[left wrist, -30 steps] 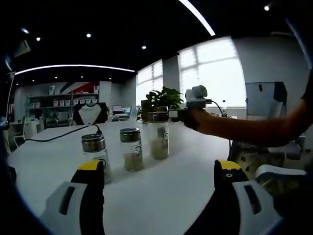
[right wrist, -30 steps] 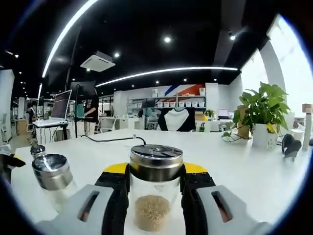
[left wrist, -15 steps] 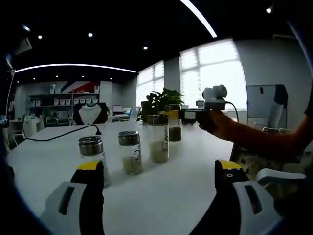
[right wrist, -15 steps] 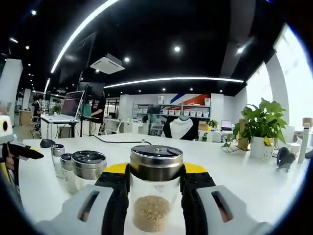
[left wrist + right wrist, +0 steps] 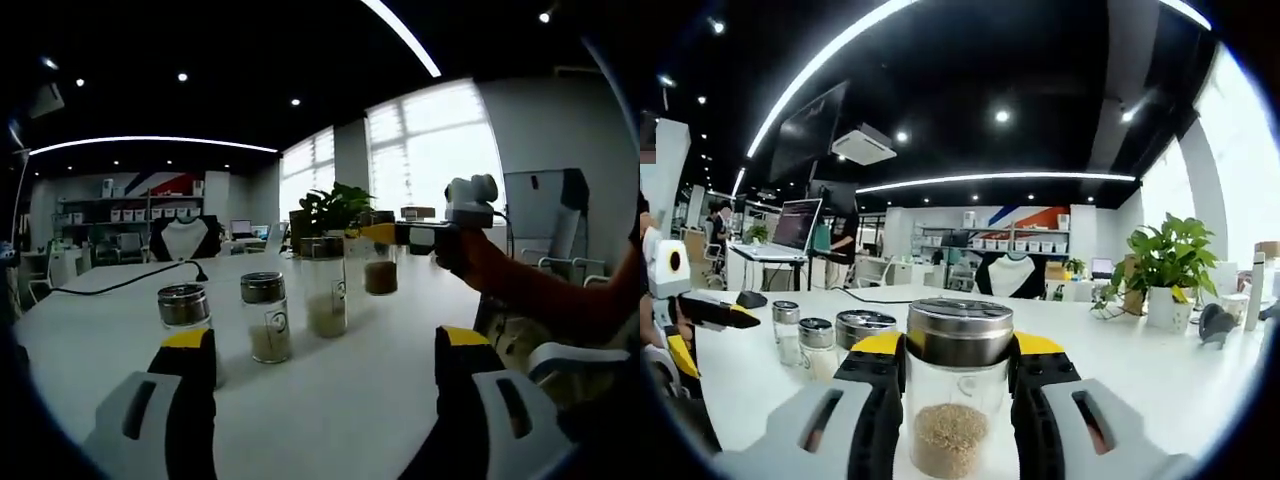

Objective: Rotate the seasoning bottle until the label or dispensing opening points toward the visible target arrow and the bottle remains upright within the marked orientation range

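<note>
My right gripper is shut on a clear seasoning bottle with a steel cap and tan grains at the bottom; it stands upright between the yellow-tipped jaws. In the left gripper view that same bottle hangs above the white table, held by the right gripper on a person's arm coming from the right. Three more capped bottles stand in a row on the table: short, middle, tall. My left gripper is open, low over the near table.
A potted plant stands at the table's far right side. A black cable runs across the far part of the table. The three standing bottles and the left gripper sit at the left in the right gripper view.
The right gripper has carried its bottle up and to the right, away from the row of three. The left gripper has stayed open and nearly still.
</note>
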